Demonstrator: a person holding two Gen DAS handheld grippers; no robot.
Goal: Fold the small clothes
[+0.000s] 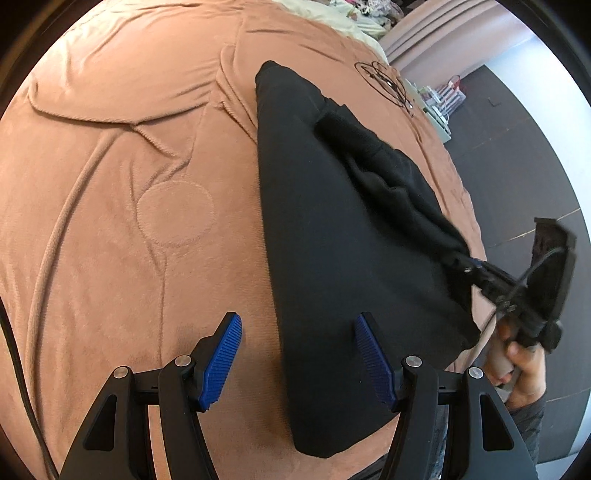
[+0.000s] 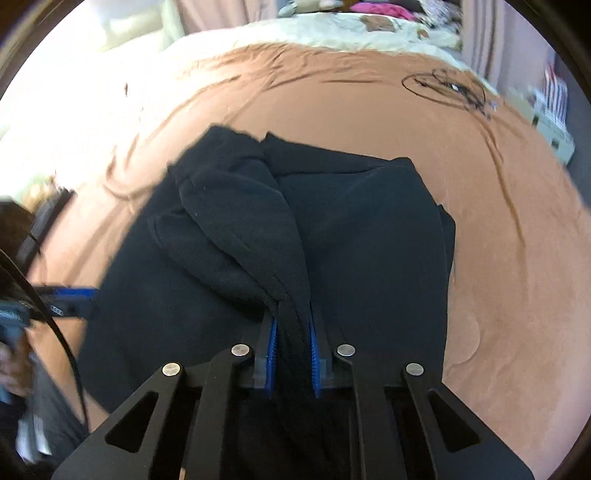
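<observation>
A black garment (image 1: 332, 229) lies spread on a brown bedcover (image 1: 129, 206). My left gripper (image 1: 297, 325) hovers open above the garment's near left edge; one blue pad (image 1: 221, 362) is over the cover, the other over the cloth. In the right wrist view my right gripper (image 2: 292, 328) is shut on a bunched fold of the black garment (image 2: 369, 240), which rises between its blue pads (image 2: 272, 354). From the left wrist view, that right gripper (image 1: 461, 258) lifts the garment's right corner, held by a hand (image 1: 524, 365).
A thin black cable (image 2: 443, 86) lies coiled on the brown bedcover (image 2: 498, 277) at the far right. Cream bedding (image 2: 314, 29) and colourful clothes are piled at the far end. Dark floor (image 1: 517, 155) runs along the bed's right side, with a small rack of items beside it.
</observation>
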